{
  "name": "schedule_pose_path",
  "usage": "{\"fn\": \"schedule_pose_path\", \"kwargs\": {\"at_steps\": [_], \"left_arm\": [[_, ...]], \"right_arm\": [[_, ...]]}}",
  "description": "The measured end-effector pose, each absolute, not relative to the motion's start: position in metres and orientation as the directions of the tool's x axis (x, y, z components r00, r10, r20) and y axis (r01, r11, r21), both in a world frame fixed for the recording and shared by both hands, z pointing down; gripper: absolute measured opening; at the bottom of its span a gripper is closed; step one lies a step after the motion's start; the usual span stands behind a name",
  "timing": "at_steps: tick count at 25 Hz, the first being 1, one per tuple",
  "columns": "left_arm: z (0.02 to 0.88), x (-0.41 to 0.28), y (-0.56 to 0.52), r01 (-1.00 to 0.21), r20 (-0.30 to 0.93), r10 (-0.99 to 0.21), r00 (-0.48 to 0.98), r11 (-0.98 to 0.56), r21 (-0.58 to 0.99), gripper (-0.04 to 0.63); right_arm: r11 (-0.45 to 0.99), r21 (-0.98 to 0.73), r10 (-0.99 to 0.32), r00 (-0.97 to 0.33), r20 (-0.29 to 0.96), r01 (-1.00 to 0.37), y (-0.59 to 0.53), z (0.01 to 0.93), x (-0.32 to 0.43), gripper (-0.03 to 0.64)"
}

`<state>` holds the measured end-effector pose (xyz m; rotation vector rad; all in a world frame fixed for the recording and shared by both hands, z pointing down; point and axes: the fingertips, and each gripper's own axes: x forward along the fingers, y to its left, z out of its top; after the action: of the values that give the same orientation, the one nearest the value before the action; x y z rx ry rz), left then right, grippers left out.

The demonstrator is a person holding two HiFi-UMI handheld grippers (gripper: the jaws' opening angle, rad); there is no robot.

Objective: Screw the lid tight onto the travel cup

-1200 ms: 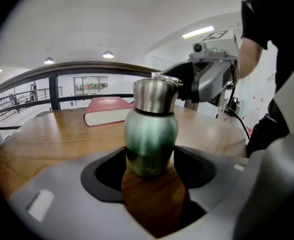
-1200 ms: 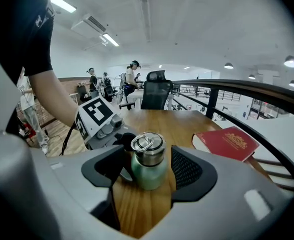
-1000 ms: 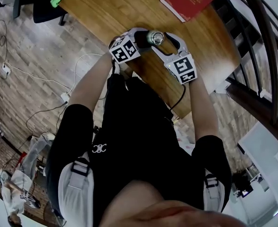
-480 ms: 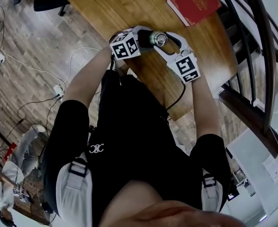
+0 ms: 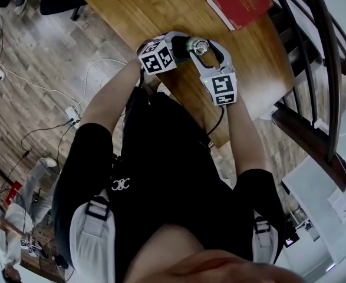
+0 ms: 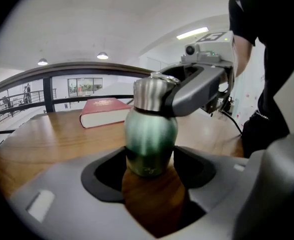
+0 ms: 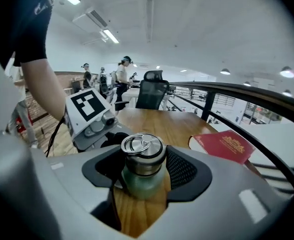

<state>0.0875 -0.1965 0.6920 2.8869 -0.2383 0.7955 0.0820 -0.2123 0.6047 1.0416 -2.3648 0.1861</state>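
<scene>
At the near edge of the bench: a green, round-bodied metal travel cup (image 6: pixel 151 134) stands upright on the brown wooden bench (image 5: pixel 137 10).
Lid: a brushed-steel screw lid (image 7: pixel 142 151) with a ring handle sits on the cup's neck. Whether it is fully threaded cannot be told.
Long axis: vertical, so any tightening turns about an upright line.
Left gripper (image 6: pixel 151 170): its fingers are spread wide and closed on the cup's lower body from the person's left. Judged to be bracing the cup.
Right gripper (image 7: pixel 144 176): its fingers are closed on the steel lid, above the left's hold, coming in from the right.
Deciding relation: the two holds are stacked, body below and lid above. The twist therefore falls to the right gripper.
Beyond: a red hardback book (image 5: pixel 239 2) lies flat, well apart.
</scene>
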Motion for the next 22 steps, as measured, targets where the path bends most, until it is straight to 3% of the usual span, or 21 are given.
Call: {"fn": "schedule_pose_path", "kwargs": {"at_steps": [5,10,14,18,22], "left_arm": [[0.692,0.087,-0.197,-0.191,0.515,-0.121,0.849,-0.978,0.084,0.347],[0.692,0.088,-0.196,-0.183,0.509,-0.114,0.853,-0.979,0.088,0.347],[0.692,0.089,-0.196,-0.179,0.506,-0.111,0.856,-0.980,0.088,0.347],[0.691,0.089,-0.198,-0.176,0.507,-0.108,0.855,-0.981,0.088,0.347],[0.691,0.090,-0.198,-0.169,0.502,-0.104,0.858,-0.982,0.086,0.347]], "right_arm": [[0.500,0.091,-0.749,-0.377,0.545,-0.861,-0.212,0.609,0.087,0.259],[0.304,0.103,-0.775,-0.184,0.604,-0.947,-0.212,0.611,0.090,0.259],[0.216,0.059,-0.763,-0.131,0.633,-0.975,-0.212,0.611,0.092,0.261],[0.304,-0.006,-0.734,-0.238,0.636,-0.953,-0.207,0.608,0.088,0.262],[0.572,0.041,-0.657,-0.428,0.620,-0.819,-0.197,0.602,0.089,0.264]]}}
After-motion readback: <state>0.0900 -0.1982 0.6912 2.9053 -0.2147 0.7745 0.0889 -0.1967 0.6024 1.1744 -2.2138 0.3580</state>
